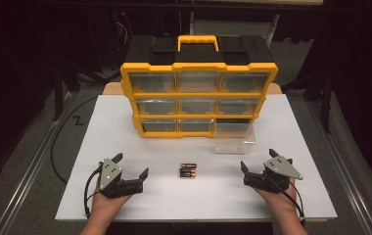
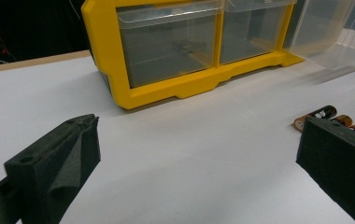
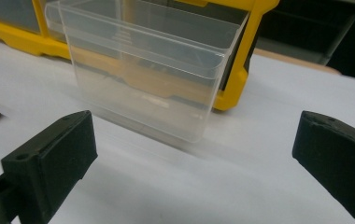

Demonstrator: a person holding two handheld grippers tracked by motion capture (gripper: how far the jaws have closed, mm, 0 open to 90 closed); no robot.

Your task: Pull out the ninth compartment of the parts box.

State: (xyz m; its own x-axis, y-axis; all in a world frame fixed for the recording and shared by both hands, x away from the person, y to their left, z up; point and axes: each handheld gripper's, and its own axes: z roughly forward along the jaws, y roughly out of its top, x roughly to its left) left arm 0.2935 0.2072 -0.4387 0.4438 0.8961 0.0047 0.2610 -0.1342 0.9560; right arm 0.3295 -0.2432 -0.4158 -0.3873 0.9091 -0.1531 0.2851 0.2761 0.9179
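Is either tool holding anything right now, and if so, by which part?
Nothing is held. The left tool and right tool are both open and empty; the batteries lie on the table between them, and the clear drawer sits untouched.

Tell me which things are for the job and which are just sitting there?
For the job: batteries, pulled-out clear drawer, yellow organizer, left gripper, right gripper.
Just there: white table, cables on the floor.
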